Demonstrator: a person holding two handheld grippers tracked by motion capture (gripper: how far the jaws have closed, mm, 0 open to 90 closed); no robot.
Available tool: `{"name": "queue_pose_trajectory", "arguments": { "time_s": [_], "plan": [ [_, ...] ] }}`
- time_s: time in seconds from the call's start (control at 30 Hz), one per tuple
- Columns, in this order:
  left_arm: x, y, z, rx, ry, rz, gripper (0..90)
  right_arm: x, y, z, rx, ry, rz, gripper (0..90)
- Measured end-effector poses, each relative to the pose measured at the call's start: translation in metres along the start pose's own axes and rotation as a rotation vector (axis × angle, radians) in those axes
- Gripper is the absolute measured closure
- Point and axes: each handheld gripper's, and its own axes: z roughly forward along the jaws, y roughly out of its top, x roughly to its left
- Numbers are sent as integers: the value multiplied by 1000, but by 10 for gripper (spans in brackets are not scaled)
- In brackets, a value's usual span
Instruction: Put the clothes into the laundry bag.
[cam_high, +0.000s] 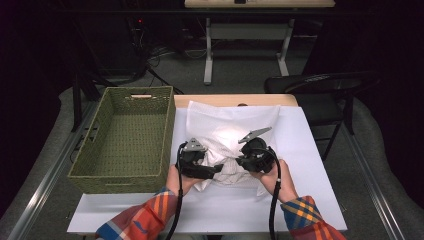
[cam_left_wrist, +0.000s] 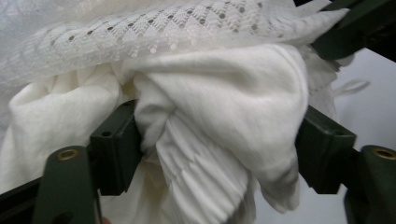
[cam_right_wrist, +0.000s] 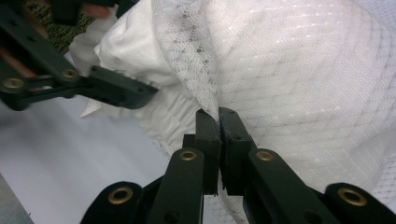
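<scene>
The right gripper (cam_right_wrist: 218, 122) pinches the white garment's (cam_high: 227, 127) lace edge; at its nine o'clock, the left gripper (cam_left_wrist: 217, 140) spreads wide around bunched cloth, seemingly loose.

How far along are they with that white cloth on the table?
Early on. The white lacy garment lies bunched on the white table. The right gripper pinches its lace edge; the left gripper has a soft fold between open jaws. The green woven basket beside it holds nothing, so any putting away remains.
</scene>
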Motion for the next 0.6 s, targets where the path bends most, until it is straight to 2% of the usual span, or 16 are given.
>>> {"name": "queue_pose_trajectory", "arguments": {
  "time_s": [0.23,0.33,0.43,0.5,0.53,0.57,0.6],
  "plan": [
    [-10,-4,-26,7,43,44,150,-3,0,-2,2,-13,1,879],
    [-11,-4,-29,4,88,65,134,-5,-1,-3,1,-16,1,879],
    [-7,-5,-22,28,118,36,101,-6,-1,-4,4,-19,6,879],
    [-2,-6,-16,52,135,16,44,-7,-2,-5,6,-18,6,879],
    [1,-6,-12,61,134,-4,18,-8,-2,-5,8,-18,9,879],
    [3,-6,-8,64,113,-26,0,-8,-2,-5,10,-17,14,879],
    [4,-5,-5,66,108,-32,0,-9,-3,-5,10,-18,12,879]
  ]
}}
